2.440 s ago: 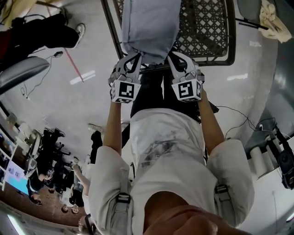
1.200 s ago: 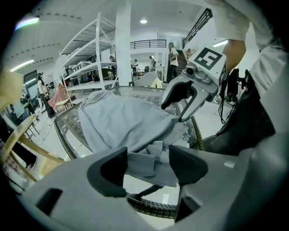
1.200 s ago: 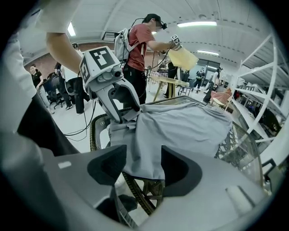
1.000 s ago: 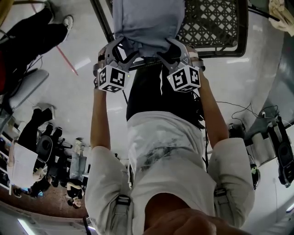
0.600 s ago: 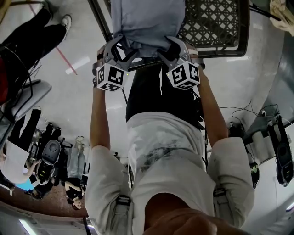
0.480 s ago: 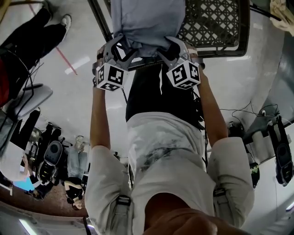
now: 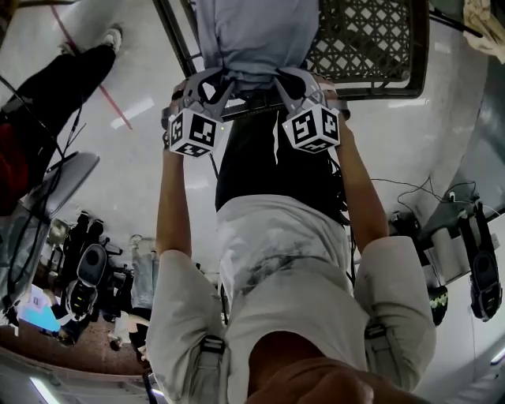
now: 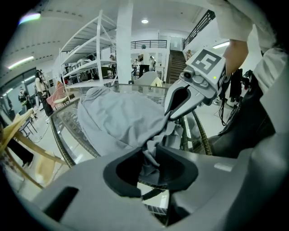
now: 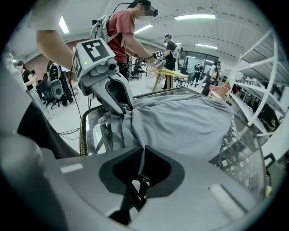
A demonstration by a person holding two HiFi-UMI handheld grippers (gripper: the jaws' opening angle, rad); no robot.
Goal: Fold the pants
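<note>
Light grey pants lie on a table with a dark metal frame, their near edge hanging toward me. My left gripper grips that edge at the left, and a bunched fold of cloth sits pinched between its pads. At the right of the edge, my right gripper clamps a thin flap of the pants. Both pairs of jaws have just been closing, with fabric between them. Each gripper view shows the other gripper: the right one and the left one, both on the cloth.
A mesh panel covers the table's right part. A cream cloth lies at the far right. Cables and equipment are on the floor to the right. People stand at the left, and white shelving rises beyond.
Both grippers' jaws, which stood wide at the pants' near edge, have drawn together onto the cloth. The hands have stayed in place.
</note>
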